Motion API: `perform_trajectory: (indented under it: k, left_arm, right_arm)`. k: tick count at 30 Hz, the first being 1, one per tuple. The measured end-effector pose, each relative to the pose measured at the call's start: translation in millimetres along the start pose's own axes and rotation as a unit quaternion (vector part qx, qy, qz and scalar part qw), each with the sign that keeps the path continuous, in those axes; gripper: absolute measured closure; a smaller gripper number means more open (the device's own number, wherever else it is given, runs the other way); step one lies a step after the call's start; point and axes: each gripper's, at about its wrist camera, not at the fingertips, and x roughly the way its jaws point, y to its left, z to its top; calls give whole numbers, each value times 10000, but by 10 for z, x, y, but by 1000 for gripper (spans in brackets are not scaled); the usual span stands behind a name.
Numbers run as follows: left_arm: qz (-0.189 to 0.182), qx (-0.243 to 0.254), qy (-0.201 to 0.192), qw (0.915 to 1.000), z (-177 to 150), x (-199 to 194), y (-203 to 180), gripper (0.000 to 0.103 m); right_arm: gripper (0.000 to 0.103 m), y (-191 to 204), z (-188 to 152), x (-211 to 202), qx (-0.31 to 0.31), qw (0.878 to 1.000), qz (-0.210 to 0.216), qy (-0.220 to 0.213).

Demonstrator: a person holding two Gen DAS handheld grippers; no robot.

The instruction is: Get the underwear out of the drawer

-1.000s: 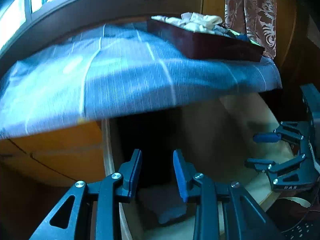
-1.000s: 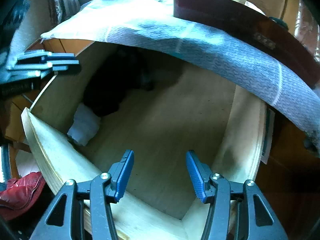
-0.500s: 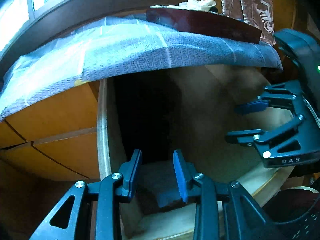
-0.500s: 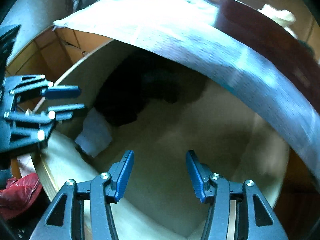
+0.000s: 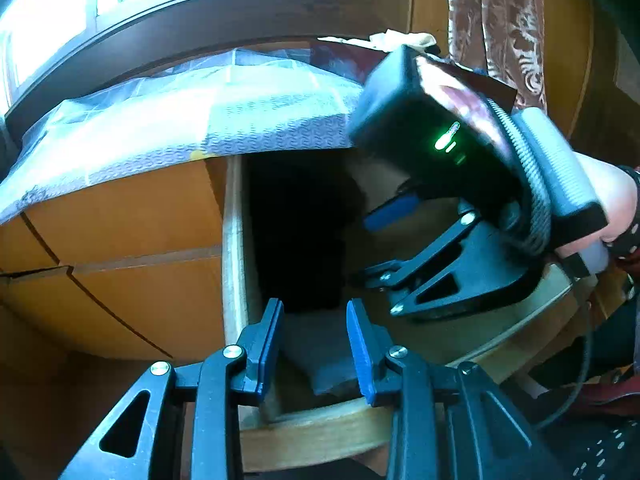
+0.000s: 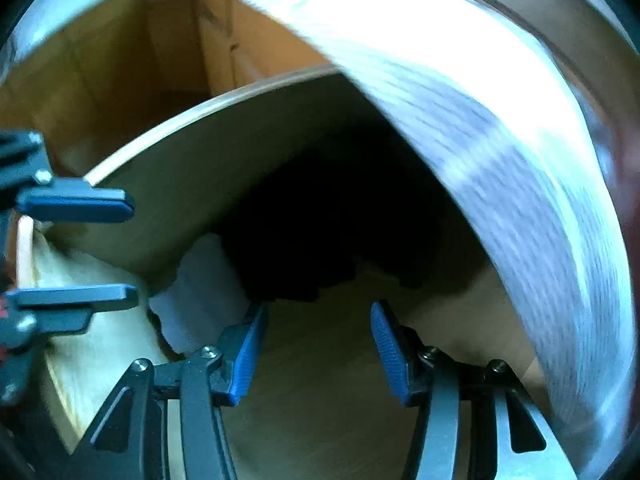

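The left gripper (image 5: 314,344) stands spread at the bottom centre, above a pale folded garment (image 5: 320,356) in the drawer (image 5: 232,248). The right gripper (image 6: 316,352) is also spread, low in its frame, inside the drawer near dark clothes (image 6: 328,232).

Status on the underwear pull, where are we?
Done: the wooden drawer stands open. In hand: nothing; the right tool is open inside the drawer near the pale folded garment and dark pile; the left tool is open at the front edge. Left: grasp, lift out.

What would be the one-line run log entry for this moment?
drawer: open | left claw: open, above pale cloth | right claw: open, inside drawer | nothing gripped
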Motion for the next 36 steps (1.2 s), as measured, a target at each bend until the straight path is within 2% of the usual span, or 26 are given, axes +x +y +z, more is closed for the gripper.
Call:
perform_trajectory:
  k: [4, 8, 10, 15, 17, 20, 22, 23, 27, 36]
  left_arm:
    - [-169, -229, -75, 9996, -72, -69, 91, 71]
    - [-168, -136, -56, 9997, -118, -98, 76, 71]
    - [-142, -63, -64, 9999, -133, -114, 50, 71]
    - [-146, -87, -82, 9998, -183, -153, 20, 71]
    - [-126, -97, -78, 9998, -180, -148, 18, 71]
    - [-93, -92, -58, 9999, -99, -66, -23, 71]
    - [-102, -115, -53, 9999, -101, -65, -18, 71]
    - [-107, -111, -50, 9999, -100, -62, -26, 71]
    - [-128, -93, -15, 9999, -86, -45, -29, 71]
    - [-253, -244, 82, 9993, -38, 55, 7, 71]
  right_arm:
    - [49, 98, 166, 83, -272, 9996, -63, -52]
    - [49, 140, 269, 216, -428, 9990, -104, -39]
    - [42, 132, 292, 244, -437, 9990, -119, -54]
    - [40, 165, 285, 235, -505, 9986, -167, -58]
    - [43, 207, 360, 233, -514, 9985, -178, -65]
    - [62, 231, 413, 231, -383, 9992, -76, -43]
    - [92, 245, 379, 212, -423, 9991, 48, -75]
    - [96, 251, 363, 200, -449, 9990, 9, -81]
    - [100, 141, 268, 125, -234, 9997, 109, -23]
    - [101, -154, -110, 19, 238, 9991, 46, 349]
